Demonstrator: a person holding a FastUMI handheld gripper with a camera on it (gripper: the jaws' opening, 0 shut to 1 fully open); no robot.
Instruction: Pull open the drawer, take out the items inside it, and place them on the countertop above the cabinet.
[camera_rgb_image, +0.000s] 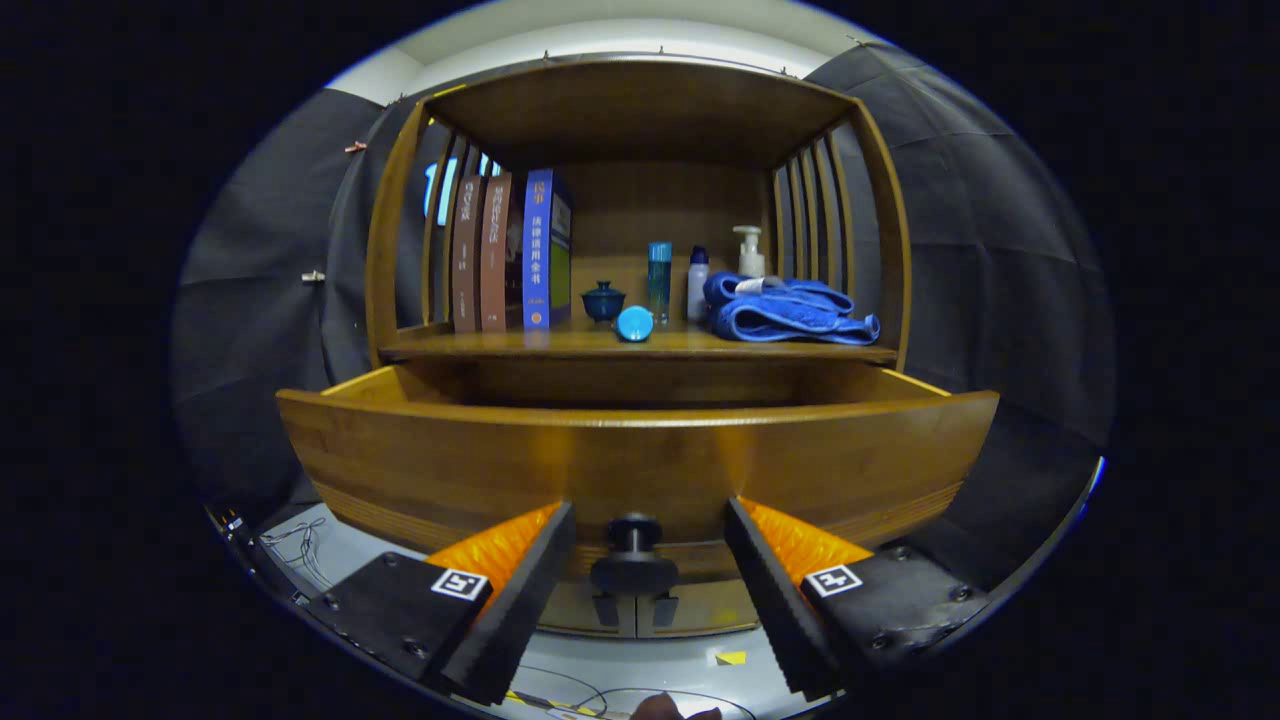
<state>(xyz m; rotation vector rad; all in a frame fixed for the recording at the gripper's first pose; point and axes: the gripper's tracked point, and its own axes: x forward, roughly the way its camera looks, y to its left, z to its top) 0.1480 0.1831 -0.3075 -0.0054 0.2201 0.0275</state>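
Gripper (650, 560) spread wide, fingers apart on either side of the drawer knob (635, 553), neither finger touching it; nothing held. The knob sits between the fingertips, so the claw appears lined up on the pull, either just let go or about to close; the frame does not settle which. The drawer (640, 465) stands pulled out from the cabinet, its curved wooden front just ahead of the fingers and its side walls running back under the shelf. The drawer's inside is hidden behind the front panel from this low angle, so whether any items remain in it cannot be told. Above it, the countertop (560, 345) carries a row of upright books (510, 252) at the left, a small dark blue lidded cup (603, 300), a light blue round object (634, 323) lying near the front edge, a tall teal bottle (659, 280), a small white bottle (697, 284), a pump bottle (749, 252) and a folded blue towel (790, 312) at the right. Judgement: opening looks done; next the claw would need to rise over the front panel to see and reach inside.
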